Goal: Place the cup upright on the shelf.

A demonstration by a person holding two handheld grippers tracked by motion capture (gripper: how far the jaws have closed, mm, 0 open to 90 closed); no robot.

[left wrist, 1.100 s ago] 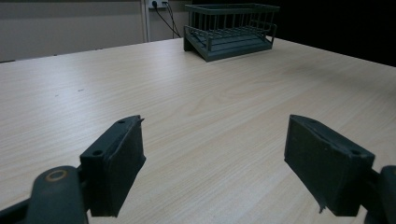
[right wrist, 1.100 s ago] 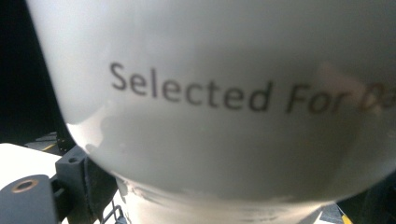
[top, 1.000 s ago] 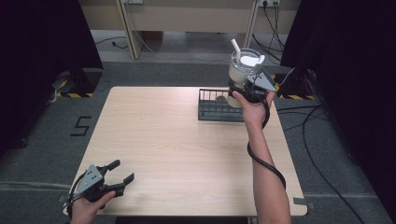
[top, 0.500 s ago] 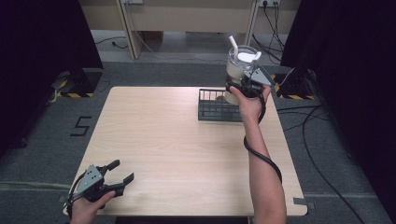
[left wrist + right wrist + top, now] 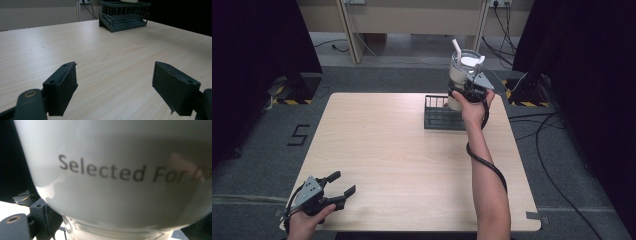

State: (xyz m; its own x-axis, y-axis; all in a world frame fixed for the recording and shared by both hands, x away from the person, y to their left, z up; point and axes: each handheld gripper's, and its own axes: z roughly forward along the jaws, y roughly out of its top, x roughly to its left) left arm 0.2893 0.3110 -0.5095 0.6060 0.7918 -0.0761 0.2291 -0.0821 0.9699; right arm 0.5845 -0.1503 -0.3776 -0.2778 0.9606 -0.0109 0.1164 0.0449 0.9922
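Observation:
A white cup [image 5: 463, 69] with a lid and a white straw-like stick is held up in the air over the right end of a dark wire rack [image 5: 439, 118]. My right gripper [image 5: 468, 91] is shut on the cup's lower part. In the right gripper view the cup's wall [image 5: 112, 170] is very close and reads "Selected For"; one black finger [image 5: 46, 220] presses against it at the lower left. My left gripper [image 5: 343, 183] rests low at the table's front left corner, open and holding nothing [image 5: 115, 75].
The light wooden table [image 5: 402, 160] has the rack [image 5: 123, 15] at its far right side. Cables trail over the grey floor to the right of the table [image 5: 557, 125]. Dark curtains stand on both sides.
My right gripper has carried the cup a little to the left and slightly higher over the rack. The left gripper has stayed where it was.

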